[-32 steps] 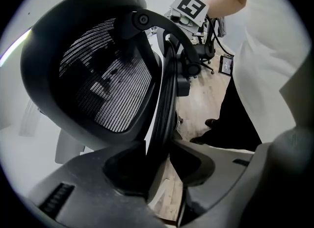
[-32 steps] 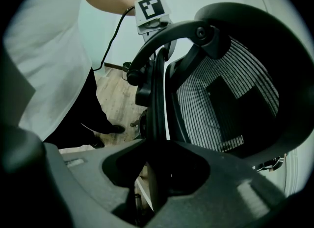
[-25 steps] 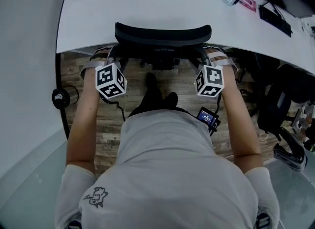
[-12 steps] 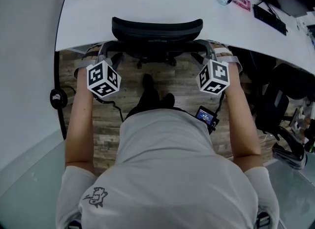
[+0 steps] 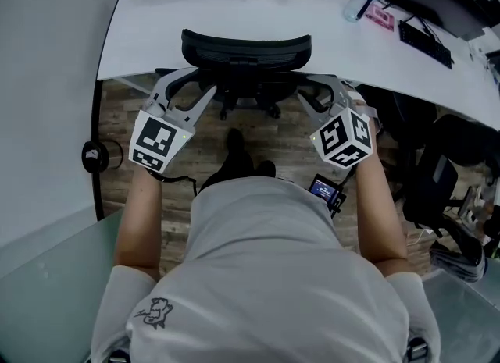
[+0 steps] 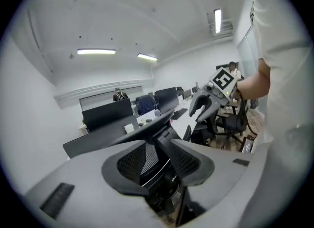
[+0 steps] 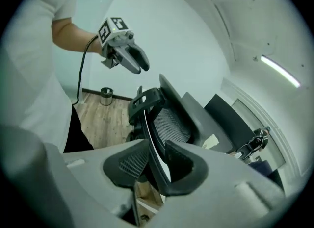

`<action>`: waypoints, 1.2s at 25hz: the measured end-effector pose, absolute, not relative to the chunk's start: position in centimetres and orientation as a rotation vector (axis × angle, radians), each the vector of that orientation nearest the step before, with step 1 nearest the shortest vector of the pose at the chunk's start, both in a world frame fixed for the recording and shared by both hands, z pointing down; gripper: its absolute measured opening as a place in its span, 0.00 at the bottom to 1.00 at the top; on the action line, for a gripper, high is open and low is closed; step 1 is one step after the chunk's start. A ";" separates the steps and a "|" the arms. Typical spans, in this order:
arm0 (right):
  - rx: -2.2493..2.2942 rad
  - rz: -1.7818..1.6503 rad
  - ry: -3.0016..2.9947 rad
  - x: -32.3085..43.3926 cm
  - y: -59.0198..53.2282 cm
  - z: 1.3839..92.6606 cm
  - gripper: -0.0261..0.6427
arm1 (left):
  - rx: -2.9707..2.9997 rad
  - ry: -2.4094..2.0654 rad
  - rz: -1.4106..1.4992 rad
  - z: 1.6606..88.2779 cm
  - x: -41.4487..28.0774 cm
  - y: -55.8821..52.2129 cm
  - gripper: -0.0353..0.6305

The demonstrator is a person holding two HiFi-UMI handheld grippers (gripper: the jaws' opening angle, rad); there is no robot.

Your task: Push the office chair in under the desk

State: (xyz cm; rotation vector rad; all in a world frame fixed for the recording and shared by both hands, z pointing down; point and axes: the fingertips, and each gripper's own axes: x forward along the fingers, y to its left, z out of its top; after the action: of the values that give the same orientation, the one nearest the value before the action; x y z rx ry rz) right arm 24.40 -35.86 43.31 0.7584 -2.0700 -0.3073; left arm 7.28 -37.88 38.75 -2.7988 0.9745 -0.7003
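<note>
The office chair (image 5: pixel 246 49) is sitting tucked under the worktop (image 5: pixel 156 26), so the left claw (image 5: pixel 191 88) is hovering wide open and clear of it, and the right claw (image 5: pixel 316 92), open too, has just been closing on nothing.

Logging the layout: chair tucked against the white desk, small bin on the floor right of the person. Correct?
No: the head view shows the bin on the floor left of the person. The chair is tucked against the white desk.
</note>
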 end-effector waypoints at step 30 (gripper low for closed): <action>0.996 -0.114 -2.569 24.6 -24.4 37.1 0.04 | -2.907 1.210 -0.265 34.0 11.2 -25.7 0.05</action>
State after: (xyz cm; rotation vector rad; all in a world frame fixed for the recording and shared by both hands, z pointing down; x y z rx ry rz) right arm 24.62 -24.39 37.06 0.9964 -2.5691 -0.1139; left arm 11.24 -25.70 33.99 -2.9068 1.2097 -0.2649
